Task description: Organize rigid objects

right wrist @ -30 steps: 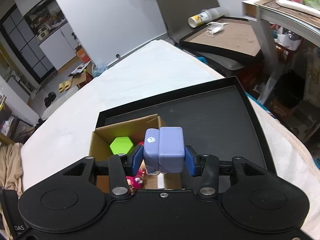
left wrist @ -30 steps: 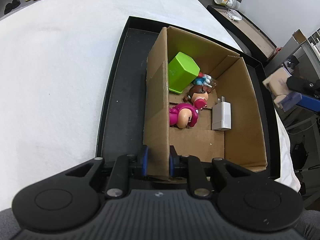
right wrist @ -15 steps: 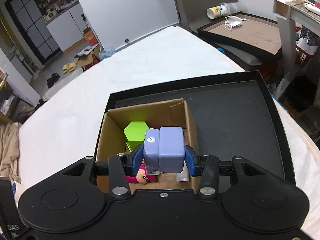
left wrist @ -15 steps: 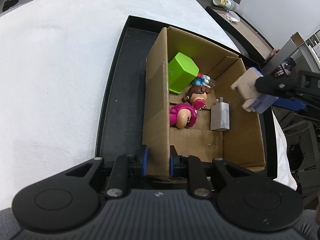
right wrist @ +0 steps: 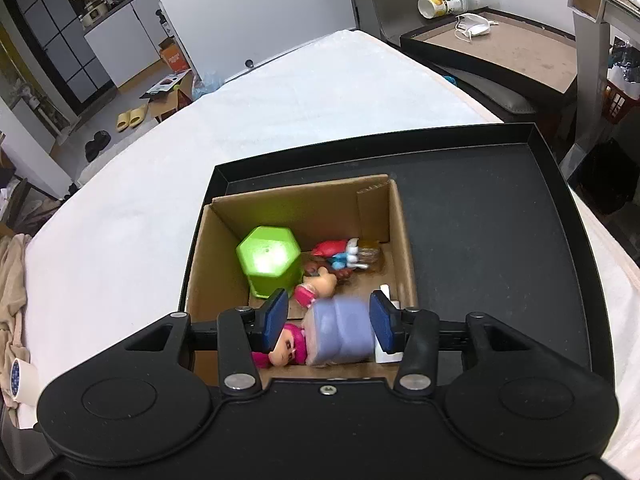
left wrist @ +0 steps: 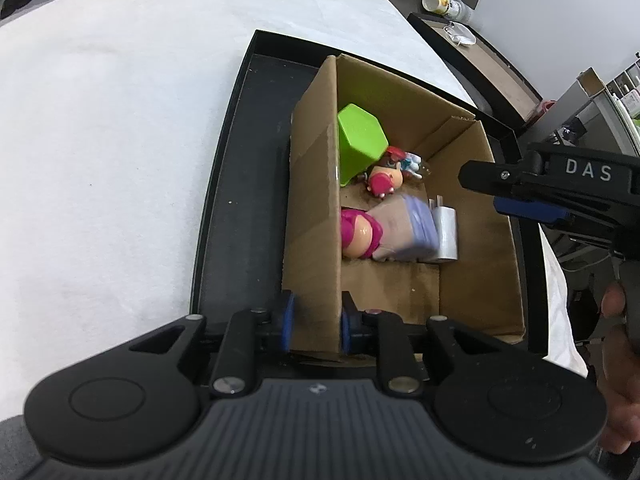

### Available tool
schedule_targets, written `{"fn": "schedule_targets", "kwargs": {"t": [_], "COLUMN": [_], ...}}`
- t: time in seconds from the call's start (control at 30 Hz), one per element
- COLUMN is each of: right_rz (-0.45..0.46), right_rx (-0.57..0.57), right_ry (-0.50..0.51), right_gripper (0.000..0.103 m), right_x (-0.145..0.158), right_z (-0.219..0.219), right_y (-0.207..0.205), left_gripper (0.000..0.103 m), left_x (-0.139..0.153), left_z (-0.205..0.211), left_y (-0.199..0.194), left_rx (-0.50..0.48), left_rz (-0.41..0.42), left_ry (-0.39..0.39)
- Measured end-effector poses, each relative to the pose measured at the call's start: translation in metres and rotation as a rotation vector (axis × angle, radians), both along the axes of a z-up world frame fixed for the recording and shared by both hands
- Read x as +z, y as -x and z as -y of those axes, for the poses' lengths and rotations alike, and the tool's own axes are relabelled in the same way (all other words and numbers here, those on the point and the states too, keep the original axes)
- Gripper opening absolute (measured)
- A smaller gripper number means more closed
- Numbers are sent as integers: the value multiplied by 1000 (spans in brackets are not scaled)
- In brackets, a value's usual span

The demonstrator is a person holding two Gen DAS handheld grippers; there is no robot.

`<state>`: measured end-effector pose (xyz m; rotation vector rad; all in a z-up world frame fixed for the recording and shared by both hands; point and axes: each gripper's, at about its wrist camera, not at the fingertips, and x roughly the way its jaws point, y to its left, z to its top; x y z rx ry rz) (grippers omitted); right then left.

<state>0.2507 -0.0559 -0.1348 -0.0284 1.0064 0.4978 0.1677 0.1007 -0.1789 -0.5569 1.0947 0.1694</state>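
Observation:
A cardboard box [left wrist: 472,280] stands in a black tray [left wrist: 240,200]. My left gripper [left wrist: 316,320] is shut on the box's near left wall. My right gripper [right wrist: 328,320] is open above the box; it also shows in the left wrist view [left wrist: 532,204]. A lilac block [right wrist: 340,336], blurred, is free between its pads and lies in the box [right wrist: 216,264]; it also shows in the left wrist view [left wrist: 404,232]. In the box are a green hexagonal block [left wrist: 360,144], a pink doll [left wrist: 360,232], a small figure [left wrist: 384,180] and a white charger [left wrist: 446,236].
The tray [right wrist: 500,240] sits on a white cloth-covered table [left wrist: 120,140]. A second dark tray with a face mask [right wrist: 472,26] and a tipped can [right wrist: 444,0] lies beyond the table. Tape roll [right wrist: 18,376] at left edge.
My right gripper moved over the box, opened and let go of the lilac block, which dropped into the box beside the pink doll. The left gripper kept its hold on the box wall.

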Motion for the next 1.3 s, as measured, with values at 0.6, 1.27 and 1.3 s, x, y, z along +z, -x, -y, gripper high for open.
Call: {"fn": "schedule_targets", "kwargs": {"t": [0.6, 1.27, 1.3], "right_rz": [-34, 25, 29], "right_rx": [-48, -82, -84], "right_ry": [-47, -68, -68], "right_gripper": [49, 95, 97], "right_x": [21, 54, 56], "right_z": [39, 81, 84], "right_y": [9, 42, 43], "left_gripper": [19, 56, 58], "left_x": [21, 94, 100], "left_z": [-2, 28, 31], "left_y": [4, 22, 23], "left_rx": [-4, -100, -104], "left_rz": [30, 72, 79], "left_ry": [-11, -97, -117]}}
